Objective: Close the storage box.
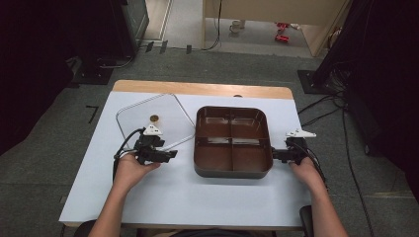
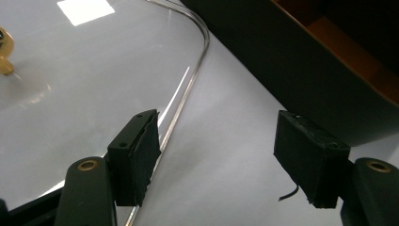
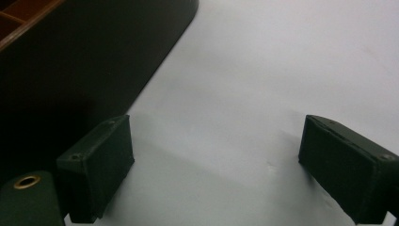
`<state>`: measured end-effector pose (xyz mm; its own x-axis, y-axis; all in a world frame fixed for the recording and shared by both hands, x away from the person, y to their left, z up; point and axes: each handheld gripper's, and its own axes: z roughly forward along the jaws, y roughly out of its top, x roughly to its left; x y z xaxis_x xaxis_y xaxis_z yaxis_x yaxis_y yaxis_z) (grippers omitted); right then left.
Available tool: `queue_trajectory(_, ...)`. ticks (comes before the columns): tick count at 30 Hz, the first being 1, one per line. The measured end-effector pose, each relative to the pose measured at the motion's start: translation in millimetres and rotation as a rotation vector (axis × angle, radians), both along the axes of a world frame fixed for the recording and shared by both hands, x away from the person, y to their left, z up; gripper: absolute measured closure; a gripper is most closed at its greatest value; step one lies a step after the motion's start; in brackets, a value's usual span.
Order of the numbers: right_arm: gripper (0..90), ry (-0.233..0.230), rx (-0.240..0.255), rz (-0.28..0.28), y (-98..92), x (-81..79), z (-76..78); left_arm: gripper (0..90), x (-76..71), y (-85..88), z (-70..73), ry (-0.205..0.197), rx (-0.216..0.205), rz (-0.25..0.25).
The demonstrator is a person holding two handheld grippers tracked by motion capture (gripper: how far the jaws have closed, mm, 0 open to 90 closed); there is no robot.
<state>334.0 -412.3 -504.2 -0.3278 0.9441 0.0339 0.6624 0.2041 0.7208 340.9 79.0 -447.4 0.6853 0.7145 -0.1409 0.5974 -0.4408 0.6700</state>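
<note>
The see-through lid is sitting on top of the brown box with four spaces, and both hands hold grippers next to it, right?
Not quite. The see-through lid is not on the brown box; it lies flat on the white table to the left of the box, as the high view shows. The box is uncovered, with its four spaces open. The left gripper and right gripper are indeed beside it.

- A white table top (image 1: 207, 197) is seen with a wooden strip (image 1: 197, 89) at its far edge.
- Grey floor (image 1: 44, 163) and black cables (image 1: 321, 111) are seen around it.
</note>
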Motion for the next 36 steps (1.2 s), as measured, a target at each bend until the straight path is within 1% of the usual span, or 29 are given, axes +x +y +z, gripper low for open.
queue_trajectory(2,9.9,0.0,0.0,0.0,0.0,0.0,0.0,31.8,2.8,1.9,1.2,-0.005,-0.007,0.009)
queue_trajectory(3,9.9,0.001,0.001,-0.001,0.1,0.0,0.0,31.8,5.2,4.2,3.3,-0.011,-0.017,0.018)
queue_trajectory(6,9.9,0.001,0.001,-0.001,0.0,0.0,0.0,31.8,7.9,6.1,5.0,-0.02,-0.012,0.025)
queue_trajectory(9,9.9,0.001,0.001,-0.001,0.1,0.0,0.0,31.8,14.9,9.6,6.6,-0.023,-0.014,0.036)
queue_trajectory(12,9.9,0.001,0.001,-0.001,0.1,0.0,0.0,32.0,18.0,10.6,7.1,-0.031,-0.015,0.037)
queue_trajectory(13,9.9,0.0,0.0,0.0,0.0,0.0,0.0,32.1,22.8,12.1,7.4,-0.032,-0.001,0.043)
queue_trajectory(15,9.9,0.0,0.0,-0.001,0.1,0.0,0.0,32.1,25.0,13.1,8.0,-0.034,0.001,0.047)
queue_trajectory(17,9.9,0.0,0.0,0.0,0.1,0.0,0.0,32.1,30.7,16.2,10.8,-0.037,-0.003,0.057)
queue_trajectory(20,9.9,0.0,0.0,-0.001,0.1,0.0,0.0,32.1,34.3,18.2,12.9,-0.038,-0.003,0.067)
queue_trajectory(21,9.9,0.001,0.001,-0.001,0.1,0.0,0.1,32.1,38.2,20.2,14.3,-0.038,-0.01,0.076)
queue_trajectory(22,9.9,0.001,0.001,-0.001,0.1,0.0,0.1,32.0,38.2,20.2,14.3,-0.038,-0.01,0.076)
queue_trajectory(23,9.9,0.001,0.0,-0.001,0.1,0.0,0.0,31.8,42.7,22.2,15.5,-0.039,-0.021,0.08)
queue_trajectory(24,9.9,0.001,0.0,-0.001,0.1,0.0,0.0,31.4,42.7,22.2,15.5,-0.039,-0.021,0.08)
queue_trajectory(25,9.9,0.0,0.0,-0.001,0.1,0.0,0.0,31.2,46.5,23.5,16.1,-0.039,-0.038,0.071)
queue_trajectory(26,9.9,0.0,0.0,-0.001,0.1,0.0,0.0,31.2,46.5,23.5,16.1,-0.039,-0.038,0.071)
queue_trajectory(29,9.9,0.001,0.0,-0.001,0.2,-0.1,0.0,31.1,52.5,24.8,17.2,-0.053,-0.016,0.078)
queue_trajectory(31,9.9,0.001,0.0,-0.001,0.2,-0.1,0.0,31.4,54.1,25.4,17.6,-0.058,-0.01,0.081)
queue_trajectory(33,9.9,0.001,0.0,-0.002,0.2,-0.1,0.1,31.5,59.6,28.1,19.7,-0.064,-0.01,0.092)
queue_trajectory(36,9.9,0.001,0.0,-0.001,0.2,-0.1,0.1,31.7,63.8,29.2,20.5,-0.066,-0.007,0.092)
